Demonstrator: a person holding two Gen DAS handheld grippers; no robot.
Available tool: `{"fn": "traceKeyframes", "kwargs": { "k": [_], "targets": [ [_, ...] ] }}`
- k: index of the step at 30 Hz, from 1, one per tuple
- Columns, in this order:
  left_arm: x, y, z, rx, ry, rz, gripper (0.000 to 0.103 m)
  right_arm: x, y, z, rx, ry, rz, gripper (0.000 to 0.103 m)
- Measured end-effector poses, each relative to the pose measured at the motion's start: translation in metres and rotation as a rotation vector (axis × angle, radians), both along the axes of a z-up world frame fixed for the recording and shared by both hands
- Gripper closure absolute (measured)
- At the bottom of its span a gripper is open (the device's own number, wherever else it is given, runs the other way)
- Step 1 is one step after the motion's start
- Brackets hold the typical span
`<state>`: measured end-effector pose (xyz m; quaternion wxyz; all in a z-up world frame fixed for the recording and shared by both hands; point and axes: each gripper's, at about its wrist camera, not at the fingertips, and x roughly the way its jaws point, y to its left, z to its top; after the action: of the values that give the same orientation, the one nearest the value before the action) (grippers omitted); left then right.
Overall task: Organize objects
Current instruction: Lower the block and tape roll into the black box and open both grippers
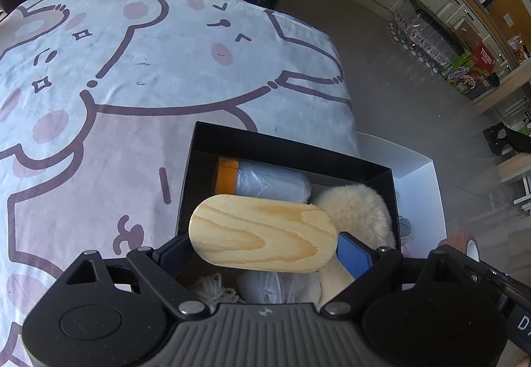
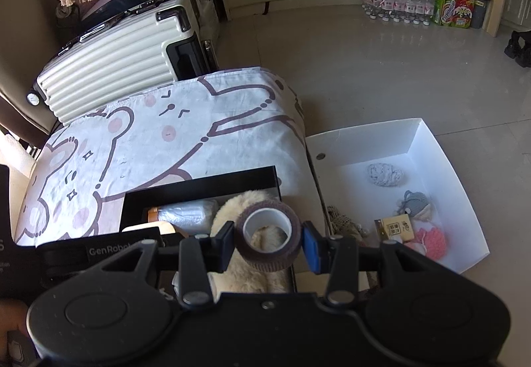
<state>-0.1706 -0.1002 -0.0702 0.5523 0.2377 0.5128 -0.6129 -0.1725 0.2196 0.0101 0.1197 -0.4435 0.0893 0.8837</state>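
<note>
My left gripper [image 1: 262, 249] is shut on a flat oval piece of pale wood [image 1: 262, 232], held across its length above the black box [image 1: 288, 149]. In the box lie a clear bottle with an orange cap [image 1: 262, 181], a cream fluffy item [image 1: 358, 211] and some white yarn [image 1: 215, 289]. My right gripper [image 2: 268, 242] is shut on a brown roll of tape [image 2: 269, 234], its white core facing up, over the same black box [image 2: 199, 186] and fluffy item [image 2: 232, 207]. The wood's edge [image 2: 166, 229] shows at lower left.
The black box sits on a bear-print cloth [image 1: 132, 85] over a low table. A white box [image 2: 391, 148] on the floor to the right holds small knitted items and a tag. A cream suitcase [image 2: 116, 61] stands behind; water bottles and cartons [image 2: 415, 2] line the cabinets.
</note>
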Motion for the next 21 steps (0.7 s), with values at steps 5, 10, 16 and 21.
{"fn": "traceKeyframes", "kwargs": {
  "k": [5,10,16,21],
  "targets": [
    [-0.001,-0.001,0.0,-0.003,-0.001,0.003,0.009,0.001,-0.002,-0.003,0.002,-0.022,0.039,0.059],
    [0.004,0.001,0.015,-0.063,-0.007,-0.015,0.006,0.004,0.001,-0.006,0.0,-0.038,0.041,0.059],
    [0.018,0.004,0.029,-0.109,-0.028,-0.049,0.006,0.001,-0.019,-0.011,-0.007,-0.088,0.15,0.059],
    [0.032,0.006,0.035,-0.121,-0.035,-0.059,0.006,-0.005,-0.047,-0.019,-0.012,-0.141,0.267,0.059]
  ]
}}
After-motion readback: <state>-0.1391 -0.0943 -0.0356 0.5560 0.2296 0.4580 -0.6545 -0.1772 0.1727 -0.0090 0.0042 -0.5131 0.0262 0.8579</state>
